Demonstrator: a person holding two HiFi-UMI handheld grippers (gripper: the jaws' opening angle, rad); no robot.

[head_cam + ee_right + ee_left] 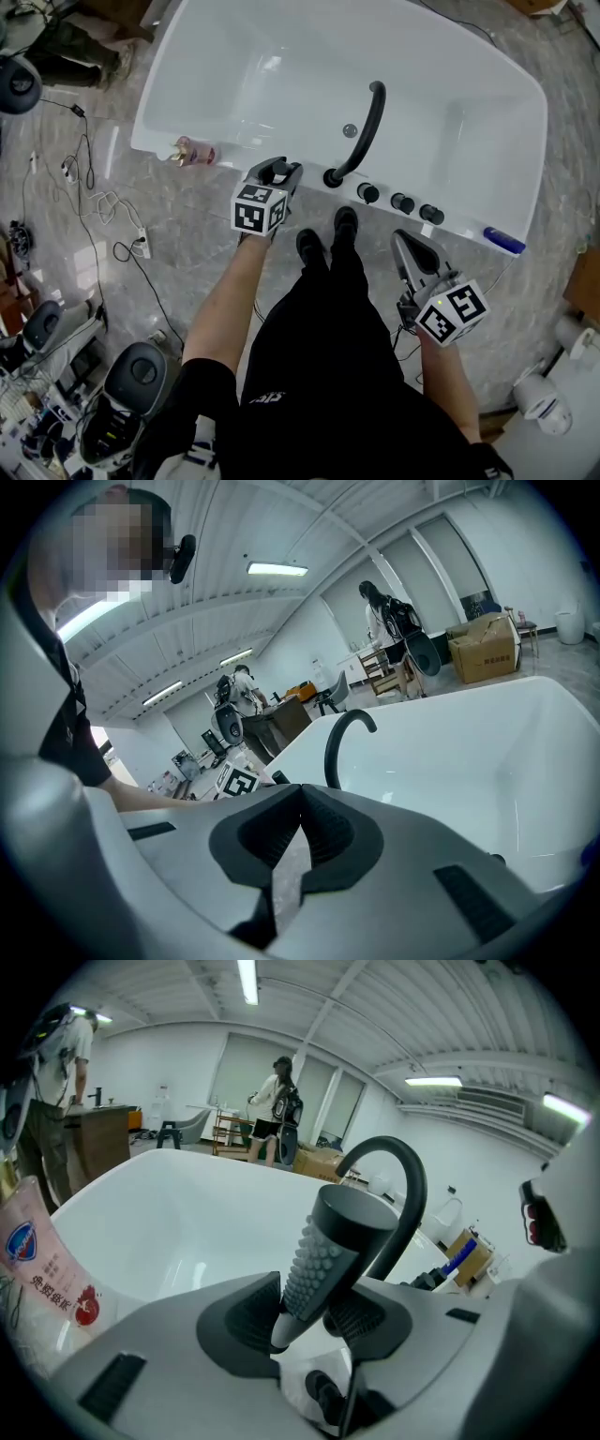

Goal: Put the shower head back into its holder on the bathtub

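Note:
The shower head (337,1241), dark grey with a nubbed face, stands upright between the pads of my left gripper (305,1312), which touch it on both sides. Its lower end runs down toward a dark fitting (323,1393) on the white bathtub rim (141,1321); I cannot tell whether it is seated there. From the head view, my left gripper (278,174) sits at the tub's near rim, just left of the black arched spout (367,124). My right gripper (412,251) hangs lower right, away from the rim, shut with nothing in it (302,808).
Three black knobs (403,203) line the rim right of the spout, and a blue object (503,240) lies at the rim's right end. A pink packet (195,152) rests on the rim's left part. Cables (103,211) and equipment (131,384) cover the floor at left. Other people stand beyond the tub.

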